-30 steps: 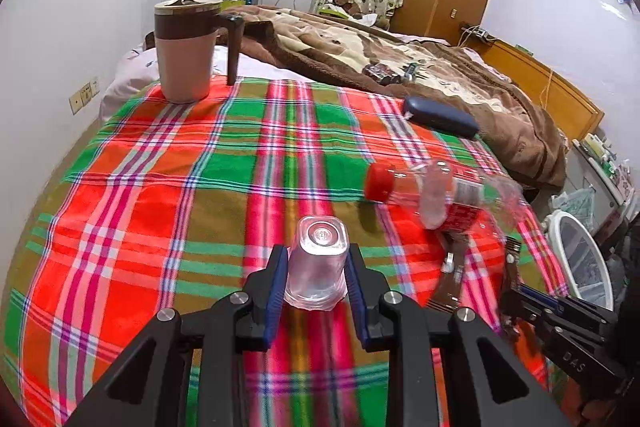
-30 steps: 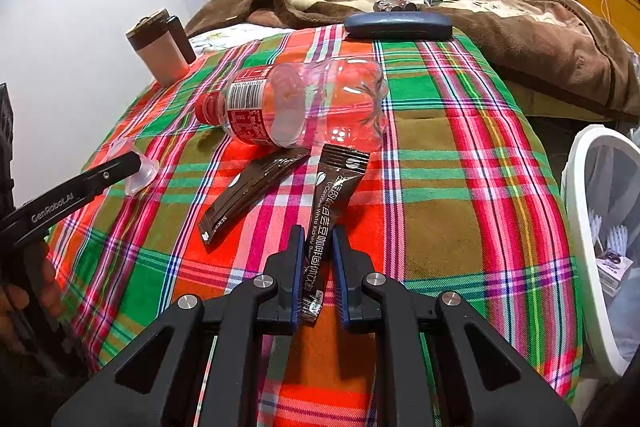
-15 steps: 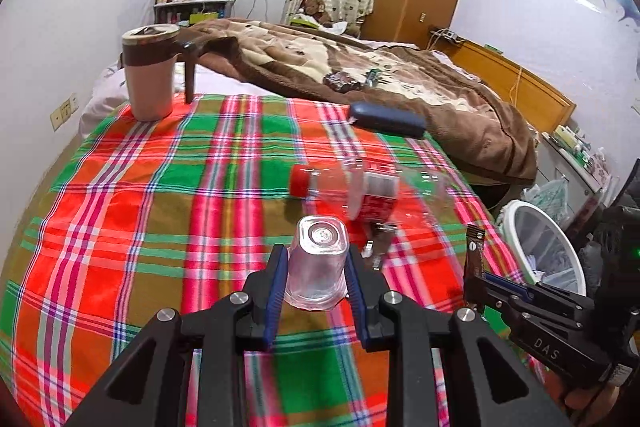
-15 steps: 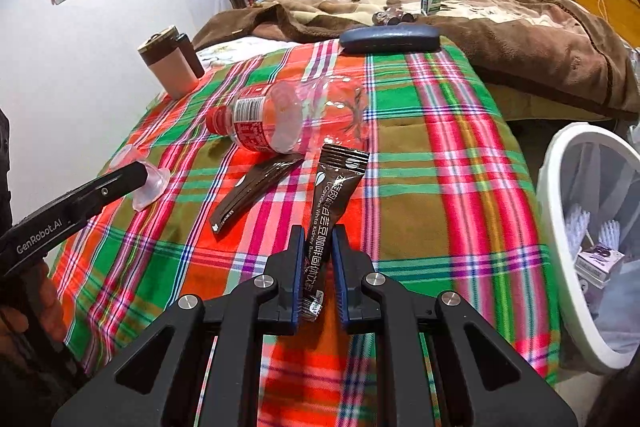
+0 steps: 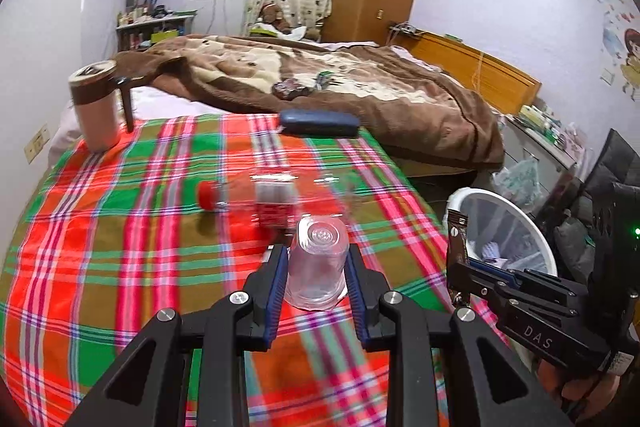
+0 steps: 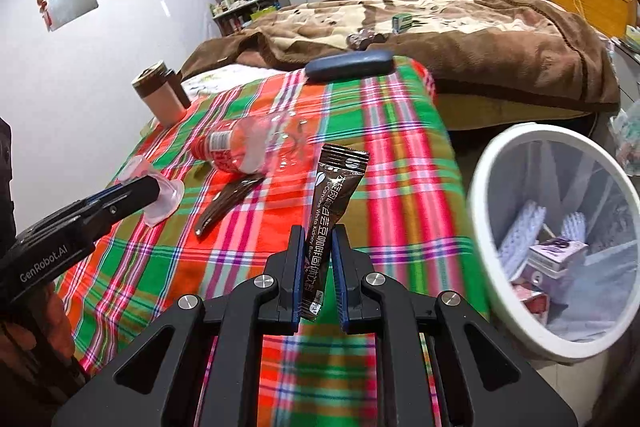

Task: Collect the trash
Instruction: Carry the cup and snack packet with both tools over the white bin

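My left gripper (image 5: 316,263) is shut on a clear plastic cup (image 5: 317,259), held upside down above the plaid cloth; it also shows in the right wrist view (image 6: 160,195). My right gripper (image 6: 318,259) is shut on a brown coffee sachet (image 6: 330,203), lifted off the cloth, and shows in the left wrist view (image 5: 460,267). A white trash bin (image 6: 480,211) stands on the floor at the right, holding several pieces of trash. An empty clear bottle (image 6: 244,147) with a red cap and a second brown sachet (image 6: 226,201) lie on the cloth.
A brown-and-tan mug (image 5: 96,107) stands at the far left of the plaid table (image 5: 100,227). A dark blue case (image 5: 318,123) lies at its far edge. A bed with a brown blanket (image 5: 360,87) is behind. The bin also shows in the left wrist view (image 5: 536,239).
Both grippers have lifted with their loads and swung right toward the bin. The sachet has left the cloth. The bin now looms larger in both views.
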Demonstrator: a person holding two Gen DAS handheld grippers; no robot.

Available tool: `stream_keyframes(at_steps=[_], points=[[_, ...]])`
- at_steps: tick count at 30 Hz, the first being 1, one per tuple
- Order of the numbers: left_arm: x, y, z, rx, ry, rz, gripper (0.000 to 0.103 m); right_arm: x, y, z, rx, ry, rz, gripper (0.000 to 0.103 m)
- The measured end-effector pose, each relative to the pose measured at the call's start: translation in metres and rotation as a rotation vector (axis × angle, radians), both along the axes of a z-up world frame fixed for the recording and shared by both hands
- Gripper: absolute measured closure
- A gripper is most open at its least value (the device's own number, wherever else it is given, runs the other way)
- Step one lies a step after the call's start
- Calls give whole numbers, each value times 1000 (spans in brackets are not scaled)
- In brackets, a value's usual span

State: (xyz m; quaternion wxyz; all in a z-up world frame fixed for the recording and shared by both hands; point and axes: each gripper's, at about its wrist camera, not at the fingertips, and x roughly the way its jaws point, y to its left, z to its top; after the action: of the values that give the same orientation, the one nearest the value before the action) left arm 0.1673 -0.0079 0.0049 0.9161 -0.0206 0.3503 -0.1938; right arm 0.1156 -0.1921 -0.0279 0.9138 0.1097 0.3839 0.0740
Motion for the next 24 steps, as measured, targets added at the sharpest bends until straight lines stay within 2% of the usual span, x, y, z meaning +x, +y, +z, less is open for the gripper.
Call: stream_keyframes(at_steps=[16, 24], points=[[-18, -94, 8, -2, -16, -145, 74, -26, -70, 12, 1, -39, -133, 90], [-16, -151, 4, -3, 8, -233, 74, -31, -115, 10, -19, -22, -215, 89]])
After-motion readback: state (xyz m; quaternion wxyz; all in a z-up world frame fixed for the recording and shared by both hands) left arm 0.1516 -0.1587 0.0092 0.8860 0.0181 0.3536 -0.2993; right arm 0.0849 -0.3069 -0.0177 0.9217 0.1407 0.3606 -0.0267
